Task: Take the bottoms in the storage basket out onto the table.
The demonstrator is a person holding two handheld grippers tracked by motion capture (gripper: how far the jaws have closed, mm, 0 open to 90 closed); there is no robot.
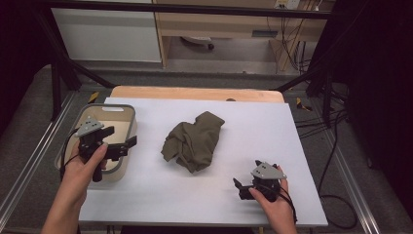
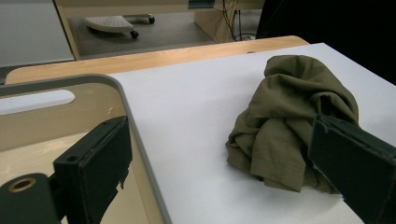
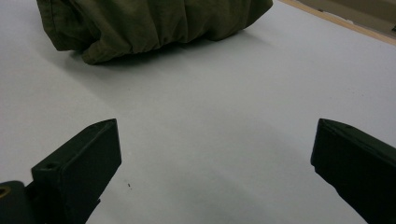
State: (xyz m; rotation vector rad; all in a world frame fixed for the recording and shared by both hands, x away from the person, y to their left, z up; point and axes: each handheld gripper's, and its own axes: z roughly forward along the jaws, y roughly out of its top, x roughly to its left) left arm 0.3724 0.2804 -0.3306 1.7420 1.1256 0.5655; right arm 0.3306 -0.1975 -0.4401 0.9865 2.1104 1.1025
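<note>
Olive cloth lies crumpled mid-table on the white sheet — the left gripper, spread wide over the tray, and the right gripper, near right, equally spread, hold nothing.

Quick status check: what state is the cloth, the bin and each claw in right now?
Olive-green cloth: crumpled in a heap mid-table, untouched.
Beige bin: at the table's left edge, upright; the part in view holds nothing.
Left claw: open, held over the bin, aimed toward the cloth, holding nothing.
Right claw: open, low over the white tabletop, short of the cloth, holding nothing.
</note>
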